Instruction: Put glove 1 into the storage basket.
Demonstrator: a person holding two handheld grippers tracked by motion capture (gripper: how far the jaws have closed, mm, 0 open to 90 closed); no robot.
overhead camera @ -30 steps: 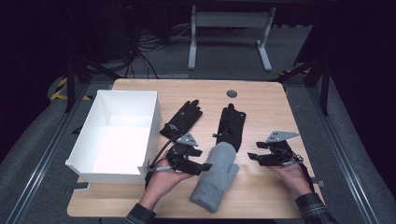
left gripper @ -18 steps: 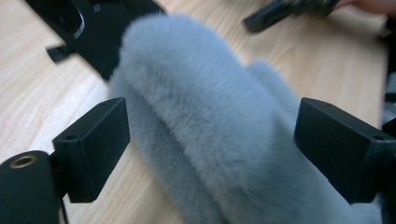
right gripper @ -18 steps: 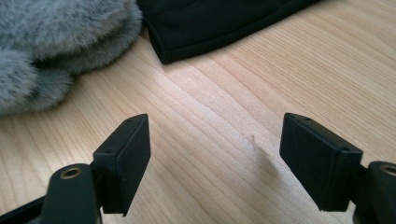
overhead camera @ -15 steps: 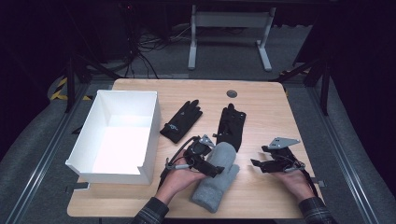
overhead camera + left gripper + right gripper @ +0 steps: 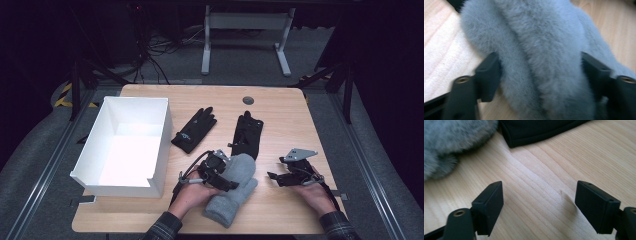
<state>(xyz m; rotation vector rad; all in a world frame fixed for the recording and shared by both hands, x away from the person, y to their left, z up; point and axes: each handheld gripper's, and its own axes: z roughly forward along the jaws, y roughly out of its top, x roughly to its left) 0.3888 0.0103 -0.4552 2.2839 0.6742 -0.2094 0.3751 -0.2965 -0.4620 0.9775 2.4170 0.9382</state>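
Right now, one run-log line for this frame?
left gripper: jaws closing on grey mitten | right gripper: open, over table

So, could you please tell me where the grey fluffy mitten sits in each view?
High view: grey mitten at bottom centre.
Left gripper view: mitten centred, between the jaws.
Right gripper view: mitten at top left.
Shared landmark: the black glove beside it.
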